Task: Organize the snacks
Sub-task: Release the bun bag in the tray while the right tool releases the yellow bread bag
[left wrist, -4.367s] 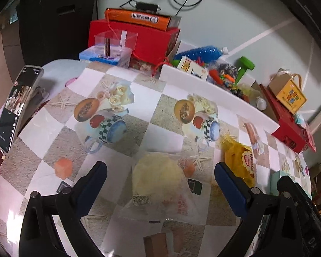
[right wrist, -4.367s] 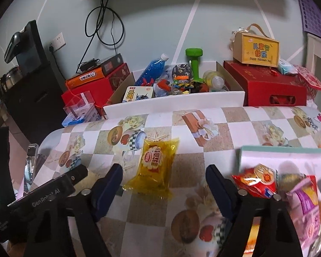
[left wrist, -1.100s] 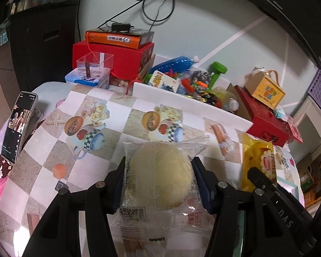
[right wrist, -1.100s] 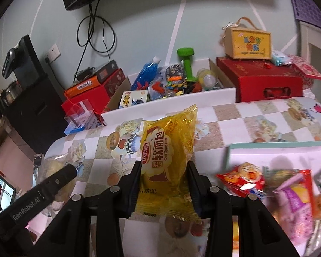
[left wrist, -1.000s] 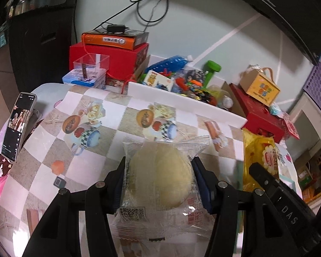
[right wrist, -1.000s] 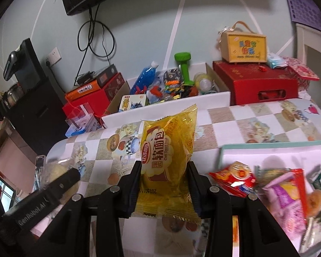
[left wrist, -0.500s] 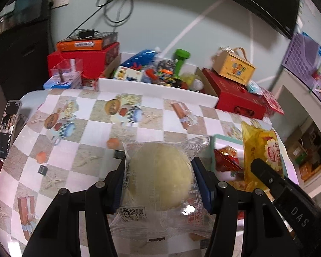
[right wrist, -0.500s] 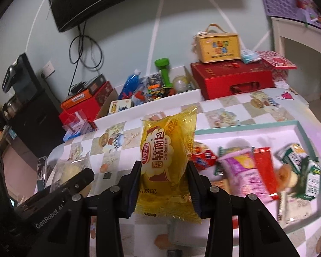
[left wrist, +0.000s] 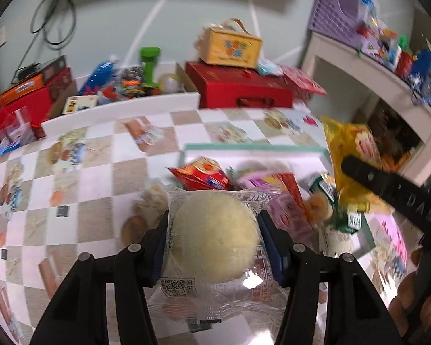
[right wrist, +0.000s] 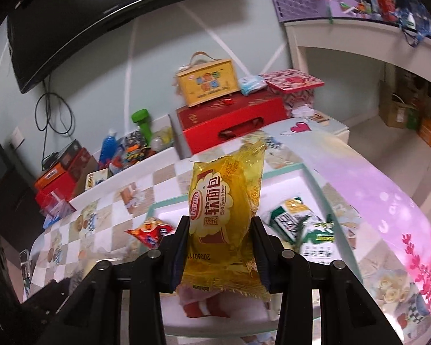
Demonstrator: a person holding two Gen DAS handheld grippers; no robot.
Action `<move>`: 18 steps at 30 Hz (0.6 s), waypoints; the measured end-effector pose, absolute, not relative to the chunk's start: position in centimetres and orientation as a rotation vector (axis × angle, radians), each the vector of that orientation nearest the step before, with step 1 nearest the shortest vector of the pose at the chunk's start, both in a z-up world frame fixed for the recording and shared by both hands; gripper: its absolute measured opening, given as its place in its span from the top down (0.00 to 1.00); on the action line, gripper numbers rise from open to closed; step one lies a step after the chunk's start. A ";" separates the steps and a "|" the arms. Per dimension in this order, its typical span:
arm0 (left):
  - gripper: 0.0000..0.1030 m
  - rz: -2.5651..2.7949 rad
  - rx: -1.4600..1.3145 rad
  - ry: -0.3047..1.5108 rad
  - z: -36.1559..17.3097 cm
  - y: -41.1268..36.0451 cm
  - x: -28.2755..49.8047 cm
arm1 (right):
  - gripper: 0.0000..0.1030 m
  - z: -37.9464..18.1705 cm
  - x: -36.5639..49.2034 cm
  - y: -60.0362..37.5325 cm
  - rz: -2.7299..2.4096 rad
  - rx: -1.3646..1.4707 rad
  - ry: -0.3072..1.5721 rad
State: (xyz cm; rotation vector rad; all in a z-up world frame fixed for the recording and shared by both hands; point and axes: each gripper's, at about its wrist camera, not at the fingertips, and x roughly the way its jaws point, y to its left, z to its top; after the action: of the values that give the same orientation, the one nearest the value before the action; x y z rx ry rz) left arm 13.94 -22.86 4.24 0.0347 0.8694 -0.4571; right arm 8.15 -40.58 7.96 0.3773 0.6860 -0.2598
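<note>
- Pale-yellow round bun in a clear wrapper [left wrist: 214,243]: clamped between the two pads of the left gripper [left wrist: 215,244], wrapper seam and a printed square code hanging below the jaws at 6 o'clock.
- Yellow bread packet [right wrist: 224,215]: pinched upright between the pads of the right gripper [right wrist: 219,244], red-and-white label facing the camera (the same packet shows at 3 o'clock in the left wrist view, blurred).
- Tray with a teal rim [right wrist: 281,169]: lies on the table beneath both grippers; white floor, already carrying several packets.
- Red snack packet [right wrist: 149,231]: in the tray, at 9 o'clock from the yellow bread packet.
- Green-and-white packets [right wrist: 296,221]: in the tray at 3 o'clock from the right gripper, overlapping one another (print too blurred to read).
- Pink packet [left wrist: 284,212]: in the tray, just beside the bun at 3 o'clock, partly hidden.
- Checked tablecloth [left wrist: 94,172]: beige and white squares with printed cups and roses, covering the table around the tray.
- Red box [right wrist: 232,123]: at 12 o'clock beyond the tray, against the wall, a yellow handled box [right wrist: 207,83] standing on top of it.
- Green dumbbell [right wrist: 142,122]: at 11 o'clock, upright in an open carton of mixed clutter.
</note>
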 end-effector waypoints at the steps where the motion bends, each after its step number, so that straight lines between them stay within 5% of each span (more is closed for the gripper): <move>1: 0.43 -0.462 0.046 0.878 3.9 -23.4 13.8 | 0.58 7.8 8.0 -40.6 -0.260 0.377 0.690; 18: 0.43 -0.455 0.101 0.988 -1.1 -26.0 14.1 | 0.58 1.5 9.0 -41.3 -0.241 0.432 0.864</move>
State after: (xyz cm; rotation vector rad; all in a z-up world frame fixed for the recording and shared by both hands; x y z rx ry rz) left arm 14.12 -26.02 -1.07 0.1006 0.9878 -0.4547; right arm 9.03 -41.30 1.48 0.4320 0.8643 -0.2409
